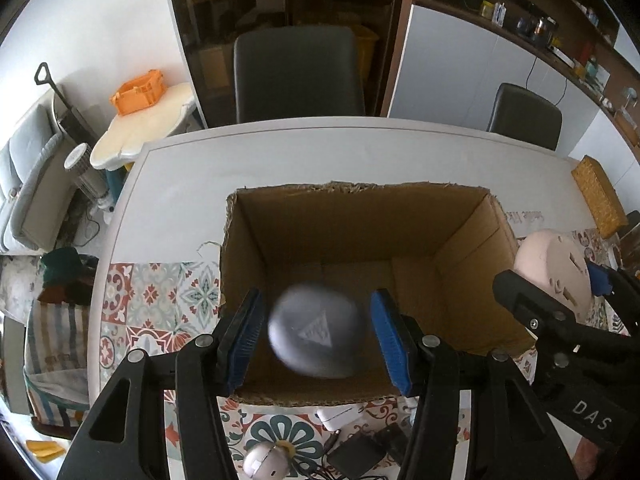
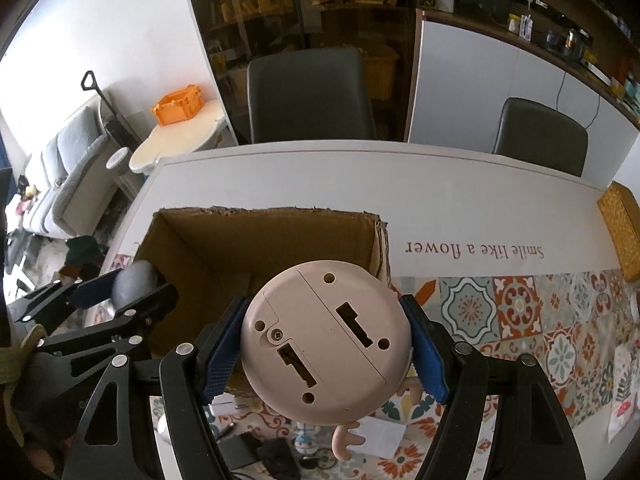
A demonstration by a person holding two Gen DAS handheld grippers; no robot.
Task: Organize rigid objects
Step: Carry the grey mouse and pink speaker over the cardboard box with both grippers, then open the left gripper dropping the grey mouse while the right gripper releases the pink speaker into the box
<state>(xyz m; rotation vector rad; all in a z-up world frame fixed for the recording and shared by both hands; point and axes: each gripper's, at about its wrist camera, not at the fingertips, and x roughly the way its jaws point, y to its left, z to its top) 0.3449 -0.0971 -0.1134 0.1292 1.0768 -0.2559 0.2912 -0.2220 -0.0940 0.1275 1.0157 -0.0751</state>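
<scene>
Left hand-held gripper (image 1: 316, 338) stands open over the cardboard box (image 1: 460, 264); the blurred grey oval case (image 1: 318, 332) sits between its pads, gap visible either side, seemingly falling free. Risk: it may bounce or strike hard inside.

Right hand-held gripper (image 2: 326, 344) is closed on the pink round toy (image 2: 326, 340), underside showing, above the box's near right corner over the counter (image 2: 440, 200). Risk: the smooth curved rim may slip.
</scene>
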